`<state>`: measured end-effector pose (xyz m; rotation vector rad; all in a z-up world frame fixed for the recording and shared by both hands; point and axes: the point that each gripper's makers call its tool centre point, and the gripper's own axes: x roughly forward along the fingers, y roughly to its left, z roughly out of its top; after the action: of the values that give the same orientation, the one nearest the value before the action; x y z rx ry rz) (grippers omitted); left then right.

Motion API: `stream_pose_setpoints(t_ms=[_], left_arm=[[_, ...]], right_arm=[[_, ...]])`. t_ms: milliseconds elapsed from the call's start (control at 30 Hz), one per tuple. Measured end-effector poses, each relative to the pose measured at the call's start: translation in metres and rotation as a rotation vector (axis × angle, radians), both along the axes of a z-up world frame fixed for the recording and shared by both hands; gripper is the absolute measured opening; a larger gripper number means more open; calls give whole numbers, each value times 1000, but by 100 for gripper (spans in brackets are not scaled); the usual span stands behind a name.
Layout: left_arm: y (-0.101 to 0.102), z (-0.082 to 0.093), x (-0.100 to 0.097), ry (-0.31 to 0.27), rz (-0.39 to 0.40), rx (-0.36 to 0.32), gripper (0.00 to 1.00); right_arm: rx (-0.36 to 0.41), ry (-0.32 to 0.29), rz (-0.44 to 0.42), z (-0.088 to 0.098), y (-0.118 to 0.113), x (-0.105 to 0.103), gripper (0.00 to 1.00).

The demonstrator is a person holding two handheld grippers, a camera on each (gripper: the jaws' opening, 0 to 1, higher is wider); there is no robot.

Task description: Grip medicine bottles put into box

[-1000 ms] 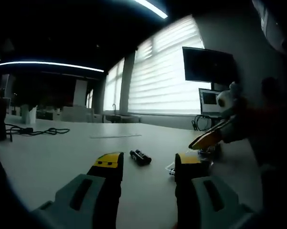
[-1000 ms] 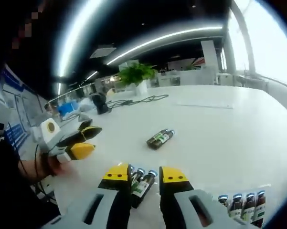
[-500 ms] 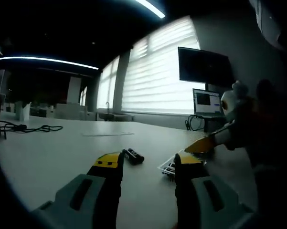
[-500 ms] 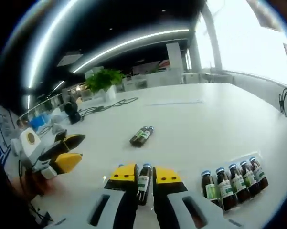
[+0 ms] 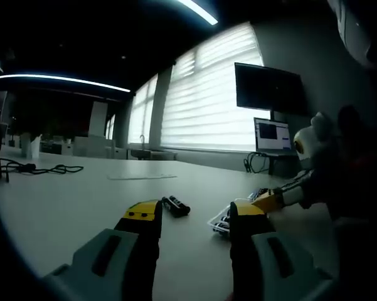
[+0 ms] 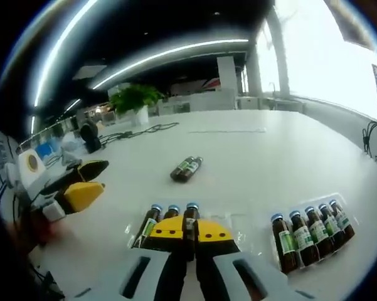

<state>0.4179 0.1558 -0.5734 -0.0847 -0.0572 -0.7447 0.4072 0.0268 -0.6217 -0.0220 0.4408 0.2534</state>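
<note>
Your right gripper point(image 6: 187, 231) clamps a bottle point(image 6: 189, 219) over the tray point(image 6: 238, 221) to slot it beside two others, while your left gripper point(image 5: 191, 216) waits open.

white table point(image 6: 288, 157) | blinded windows point(image 5: 204, 100) | ceiling light strips point(image 6: 169, 53) | wall monitor point(image 5: 268, 89) | potted plant point(image 6: 133, 100)
</note>
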Motion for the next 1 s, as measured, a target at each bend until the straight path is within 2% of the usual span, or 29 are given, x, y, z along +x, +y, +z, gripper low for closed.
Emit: stream_pose_setpoints(t_ms=[67, 100, 133, 200, 233, 267, 300, 367, 433, 467, 600, 667, 833, 1000], left_arm=[[0, 0, 0, -1, -1, 0, 36], [0, 0, 0, -1, -1, 0, 36], [0, 0, 0, -1, -1, -1, 36], [0, 0, 0, 0, 0, -3, 36], [0, 0, 0, 0, 1, -3, 36], [0, 0, 0, 1, 1, -3, 36], [0, 0, 0, 1, 1, -3, 36], [0, 0, -1, 2, 0, -1, 36], [0, -1, -1, 2, 1, 2, 36], [0, -1, -1, 2, 2, 3, 36], [1, 0, 0, 1, 7, 2, 36], [1, -1, 0, 1, 10, 2, 36], [3, -3, 2, 5, 20, 11, 36], [4, -5, 4, 6, 22, 24, 36]], right_arm=[[-25, -14, 1, -1, 2, -2, 0], [-64, 35, -44, -9, -7, -6, 0], [-84, -36, 2, -4, -4, 2, 0], [-38, -24, -23, -6, -6, -3, 0], [-61, -25, -42, -6, -11, -4, 0], [-110, 12, -37, -13, -16, -7, 0], [-81, -27, -35, -7, -13, -5, 0], [-84, -21, -24, -6, -14, 4, 0], [-63, -6, -25, -7, -14, 4, 0], [-61, -16, 94, -5, 3, 2, 0], [-61, -54, 109, 8, 7, 3, 2], [-29, -53, 128, 11, 9, 3, 5], [0, -44, 102, 13, 1, 11, 6], [38, -30, 98, 18, 6, 24, 8]])
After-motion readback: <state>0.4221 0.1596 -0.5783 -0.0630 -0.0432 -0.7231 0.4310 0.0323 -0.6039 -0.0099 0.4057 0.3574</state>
